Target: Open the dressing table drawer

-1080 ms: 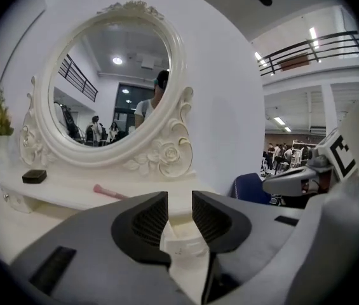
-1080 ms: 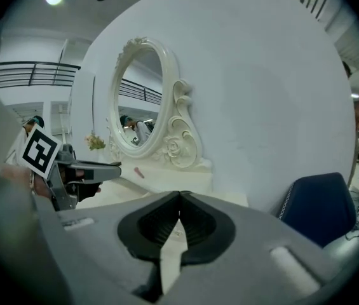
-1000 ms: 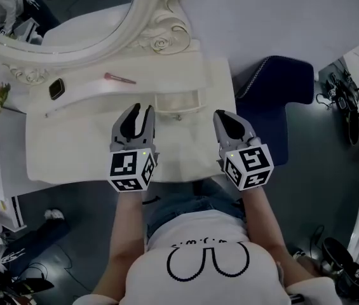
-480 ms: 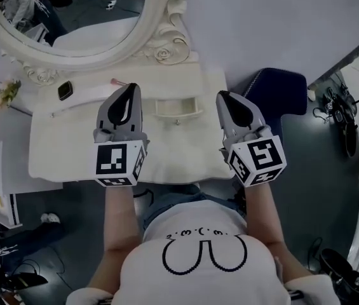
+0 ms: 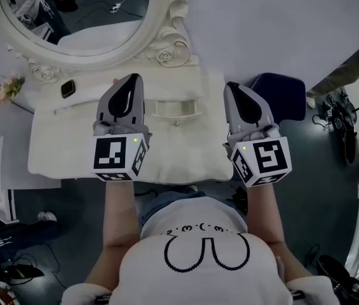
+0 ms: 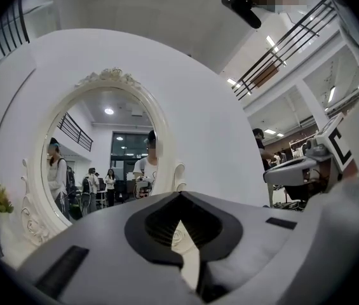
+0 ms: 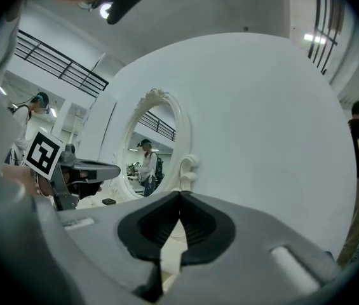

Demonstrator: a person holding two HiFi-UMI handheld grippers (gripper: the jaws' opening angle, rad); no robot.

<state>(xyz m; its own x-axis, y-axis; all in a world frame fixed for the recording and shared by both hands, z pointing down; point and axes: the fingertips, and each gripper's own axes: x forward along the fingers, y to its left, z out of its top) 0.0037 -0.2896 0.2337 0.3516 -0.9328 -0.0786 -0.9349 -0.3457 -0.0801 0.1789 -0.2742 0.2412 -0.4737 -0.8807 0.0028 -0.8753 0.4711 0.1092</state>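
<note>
The white dressing table (image 5: 185,151) lies below me in the head view. Its small drawer (image 5: 176,108), with a knob (image 5: 176,123) on the front, sits in the raised back shelf between my two grippers and seems to stand a little way out. My left gripper (image 5: 133,79) hovers left of the drawer, jaws shut and empty. My right gripper (image 5: 230,86) hovers right of it, also shut on nothing. Both point level at the wall. In the left gripper view the left gripper (image 6: 180,194) has its tips together, and in the right gripper view so does the right gripper (image 7: 180,194).
An oval mirror (image 5: 84,18) in an ornate white frame stands at the table's back left. A small black gadget (image 5: 68,89), a pink pen (image 5: 114,81) and flowers (image 5: 11,88) lie left of the drawer. A dark blue seat (image 5: 281,97) stands right of the table.
Both grippers have risen towards the head camera and look larger. The left jaws, spread a second ago, have closed. The drawer has not moved.
</note>
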